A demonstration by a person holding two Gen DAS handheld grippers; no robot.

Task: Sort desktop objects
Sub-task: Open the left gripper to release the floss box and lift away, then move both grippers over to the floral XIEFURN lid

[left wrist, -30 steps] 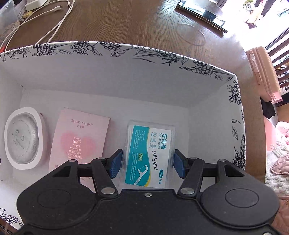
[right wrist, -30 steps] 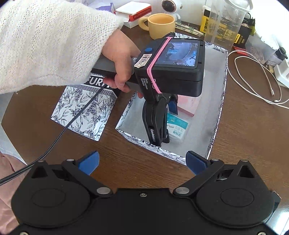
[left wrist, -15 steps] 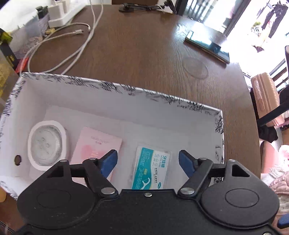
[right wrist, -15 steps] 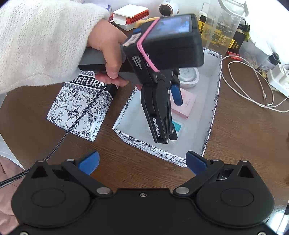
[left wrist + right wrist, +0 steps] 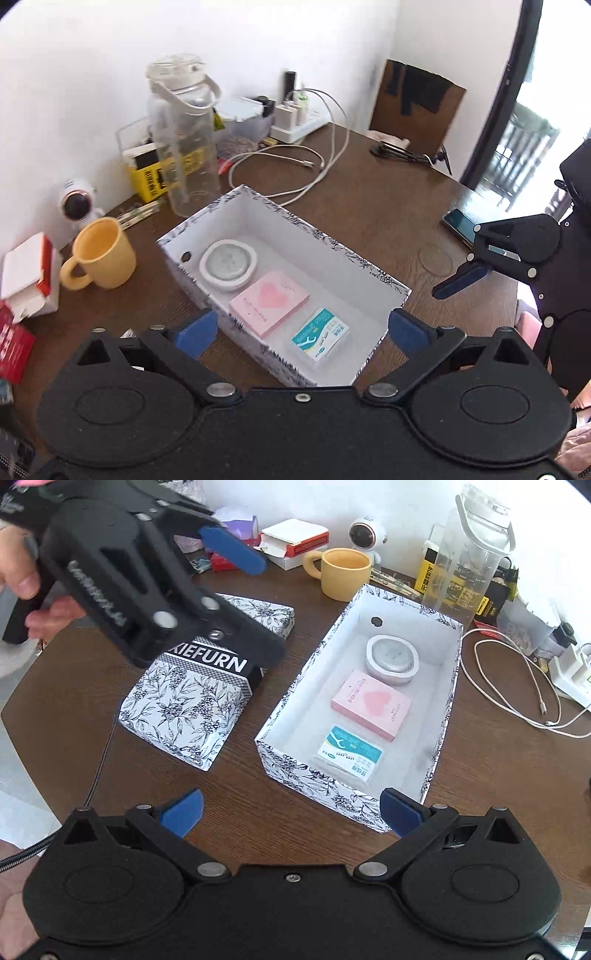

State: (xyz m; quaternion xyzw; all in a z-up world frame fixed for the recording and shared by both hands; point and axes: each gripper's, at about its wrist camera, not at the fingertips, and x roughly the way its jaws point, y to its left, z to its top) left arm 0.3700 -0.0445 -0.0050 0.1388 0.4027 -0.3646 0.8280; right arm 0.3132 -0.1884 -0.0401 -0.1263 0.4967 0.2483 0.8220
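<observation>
Left wrist view: the left tongs [image 5: 301, 328] are spread wide and hold nothing, hanging above the near end of the floral box [image 5: 334, 245] on the brown worktop [image 5: 369, 199]. Inside the box lie three things in a row: a round white case [image 5: 228, 264] toward 10 o'clock, a pink heart-printed box [image 5: 269, 302] in the middle, and a teal floss-pick packet [image 5: 320, 338] toward 5 o'clock. A yellow mug [image 5: 101, 254] stands at 9 o'clock of the box, a clear bottle [image 5: 184, 136] at 11. The right tongs [image 5: 291, 810] are also spread wide and empty, near the box's short end; the box lid [image 5: 188, 701] lies beside it at 9 o'clock.
</observation>
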